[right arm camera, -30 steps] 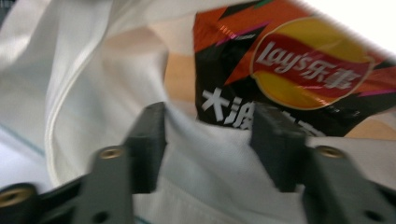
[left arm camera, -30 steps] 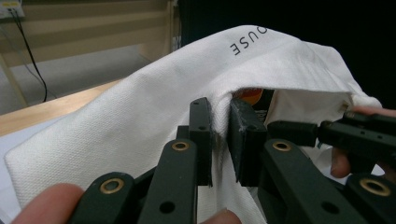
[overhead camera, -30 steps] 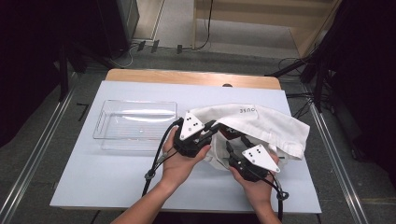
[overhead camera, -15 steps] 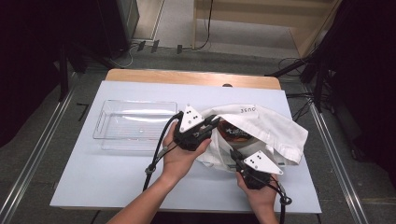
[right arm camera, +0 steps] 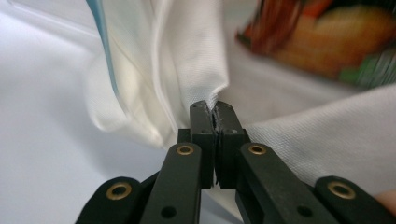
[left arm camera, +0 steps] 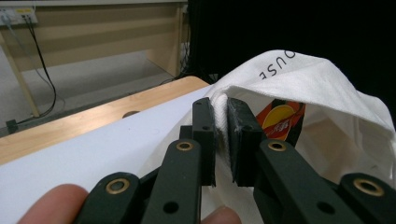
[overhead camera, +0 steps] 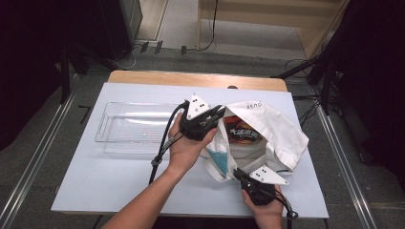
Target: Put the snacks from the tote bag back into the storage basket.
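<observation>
White tabletop point(overhead camera: 119, 171), clear tray point(overhead camera: 131, 129) at left, then left gripper point(overhead camera: 216, 114) pinching the rim of the white cloth bag point(overhead camera: 282, 133) at centre-right, right gripper point(overhead camera: 239, 172) clamped on its near edge, jaws just closed on the fabric. Bag looks soft, light, floppy (snack packet point(overhead camera: 242, 133) inside adds little weight); hems are likely the best hold.

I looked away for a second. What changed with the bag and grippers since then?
The right gripper came down toward the near edge and its jaws have just closed on the bag rim. The left gripper lifted its rim, opening the mouth so the snack packet shows. The tray stayed put.
</observation>
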Motion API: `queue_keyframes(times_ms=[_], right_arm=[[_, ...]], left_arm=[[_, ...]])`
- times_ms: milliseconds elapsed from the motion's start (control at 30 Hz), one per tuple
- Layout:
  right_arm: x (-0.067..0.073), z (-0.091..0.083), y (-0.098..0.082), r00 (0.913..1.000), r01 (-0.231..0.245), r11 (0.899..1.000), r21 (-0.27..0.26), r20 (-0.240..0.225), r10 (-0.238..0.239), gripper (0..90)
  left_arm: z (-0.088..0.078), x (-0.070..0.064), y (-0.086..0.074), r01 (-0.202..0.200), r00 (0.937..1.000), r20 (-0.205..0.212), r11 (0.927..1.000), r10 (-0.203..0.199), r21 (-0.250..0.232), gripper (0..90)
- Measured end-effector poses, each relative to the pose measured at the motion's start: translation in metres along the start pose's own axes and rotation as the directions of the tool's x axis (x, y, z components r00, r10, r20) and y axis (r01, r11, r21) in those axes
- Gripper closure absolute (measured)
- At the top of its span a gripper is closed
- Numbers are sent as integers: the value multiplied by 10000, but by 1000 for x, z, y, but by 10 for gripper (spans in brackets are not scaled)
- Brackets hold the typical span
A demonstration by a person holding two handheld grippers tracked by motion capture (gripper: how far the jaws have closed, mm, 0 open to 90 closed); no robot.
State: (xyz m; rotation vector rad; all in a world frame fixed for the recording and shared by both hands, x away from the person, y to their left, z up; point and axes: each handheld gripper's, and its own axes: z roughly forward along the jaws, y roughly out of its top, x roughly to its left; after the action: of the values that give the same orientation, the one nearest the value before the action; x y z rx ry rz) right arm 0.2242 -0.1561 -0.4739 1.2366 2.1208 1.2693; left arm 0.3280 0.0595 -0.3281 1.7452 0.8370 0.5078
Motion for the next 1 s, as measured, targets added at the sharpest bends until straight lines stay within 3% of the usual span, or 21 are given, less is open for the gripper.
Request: queue_keyframes(times_ms=[67,167,200,267,333,400,433,467,500,633,733,800,833,900,933,967,1000], right_arm=[[0,5,-5,9999,-32,9993,379,147,26,900],[1,4,-2,9997,45,9996,289,228,-52,890],[2,1,-2,9994,199,9998,-17,270,-198,857],[7,-8,-1,9980,486,9968,-639,434,-459,696],[10,-20,6,9972,608,9886,-1376,525,-540,665],[11,-39,18,9942,798,9678,-2387,896,-598,626],[11,-39,18,9942,798,9678,-2387,896,-598,626],[9,-51,26,9917,854,9535,-2890,1168,-534,603],[9,-51,26,9917,854,9535,-2890,1168,-534,603],[2,-72,40,9879,735,9270,-3678,1545,-170,527],[-4,-83,48,9760,720,9071,-4148,2167,216,443],[-14,-86,51,9598,532,9009,-4307,2711,730,340],[-14,-86,51,9598,532,9009,-4307,2711,730,340],[-22,-83,52,9479,364,9083,-4168,3022,1006,280],[-28,-76,52,9404,364,9186,-3934,3246,1017,255],[-28,-76,52,9404,364,9186,-3934,3246,1017,255],[-31,-67,53,9323,325,9345,-3545,3478,995,250]], left_arm=[[1,-2,1,-42,10000,15,10000,42,3,836],[2,-4,-1,2,10000,50,10000,-2,10,835],[2,-4,-1,22,9999,101,10000,-22,17,834],[1,-3,-2,-5,9999,127,10000,4,12,833],[1,-3,-4,65,9999,144,10000,-65,27,832],[1,-4,-4,65,9999,137,10000,-65,20,831],[1,-4,-4,98,9998,145,10000,-98,20,831],[0,-4,-4,49,9999,159,10000,-50,22,829],[0,-4,-4,24,9999,145,10000,-25,25,829],[0,-4,-5,43,9999,139,10000,-43,46,826],[0,-4,-5,84,9999,131,10000,-85,41,824],[0,-4,-6,85,9999,134,10000,-86,44,822],[0,-4,-6,89,9999,130,10000,-90,43,822],[0,-5,-6,81,9999,140,10000,-82,33,821],[-1,-5,-6,73,9998,165,10000,-73,42,819],[-1,-6,-6,59,9998,183,10000,-60,25,819],[-1,-6,-6,-5,9998,208,10000,4,37,817]])
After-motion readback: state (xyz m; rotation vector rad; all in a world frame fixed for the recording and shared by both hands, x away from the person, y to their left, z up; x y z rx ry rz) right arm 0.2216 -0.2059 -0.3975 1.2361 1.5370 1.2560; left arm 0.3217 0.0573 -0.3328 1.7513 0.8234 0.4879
